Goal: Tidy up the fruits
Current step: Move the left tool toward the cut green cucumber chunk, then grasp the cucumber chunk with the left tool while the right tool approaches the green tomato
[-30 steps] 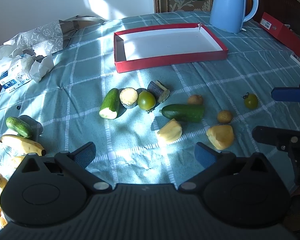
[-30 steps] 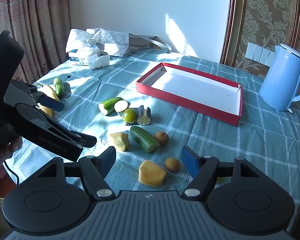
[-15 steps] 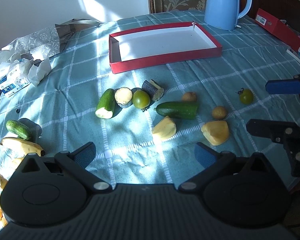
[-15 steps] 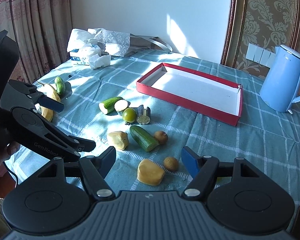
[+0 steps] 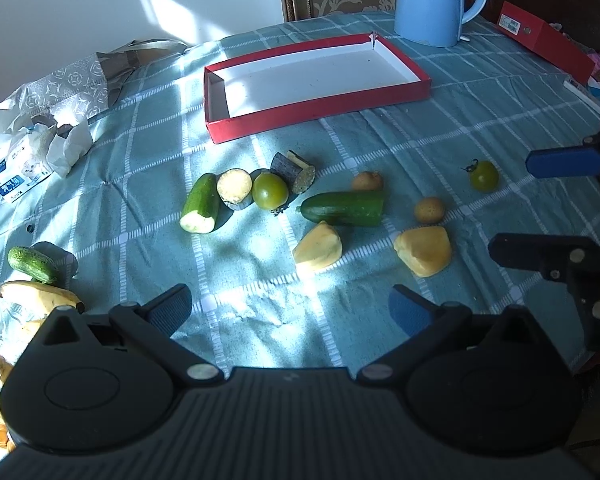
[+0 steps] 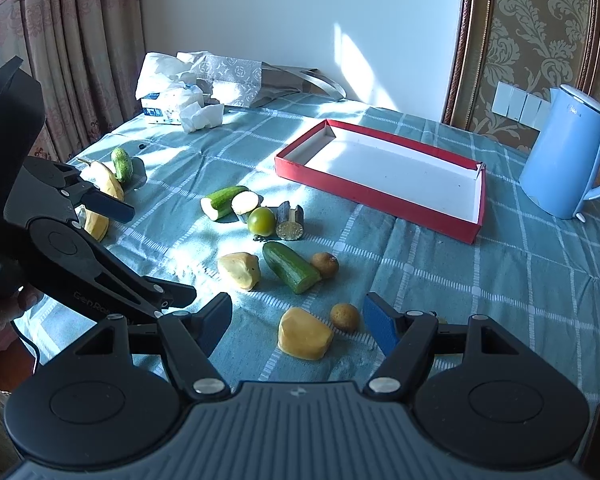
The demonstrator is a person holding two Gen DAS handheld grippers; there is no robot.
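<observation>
Cut fruit and vegetables lie scattered on the blue checked cloth in front of an empty red box (image 5: 316,114) (image 6: 376,200). My left gripper (image 5: 288,308) (image 6: 148,252) hangs open over bare cloth, short of a yellow chunk (image 5: 319,248) and a dark cucumber (image 5: 346,208). My right gripper (image 6: 298,318) (image 5: 540,208) is open above another yellow chunk (image 6: 304,334) (image 5: 424,250) and a small brown fruit (image 6: 345,317), touching neither. Further back are a cut cucumber (image 5: 200,208), a green tomato (image 5: 270,191) and eggplant pieces (image 5: 296,168). A second green tomato (image 5: 483,176) lies to the right.
A blue kettle (image 5: 432,0) (image 6: 560,156) stands behind the box. Tissues and a patterned bag (image 5: 60,92) fill the far left corner. A small cucumber (image 5: 30,264) and a banana (image 5: 40,294) lie at the left edge. A red carton (image 5: 548,40) sits far right.
The left wrist view has shifted slightly, so the box and fruit sit a little further left in it. The right gripper has stayed put. Both grippers remain open and empty.
</observation>
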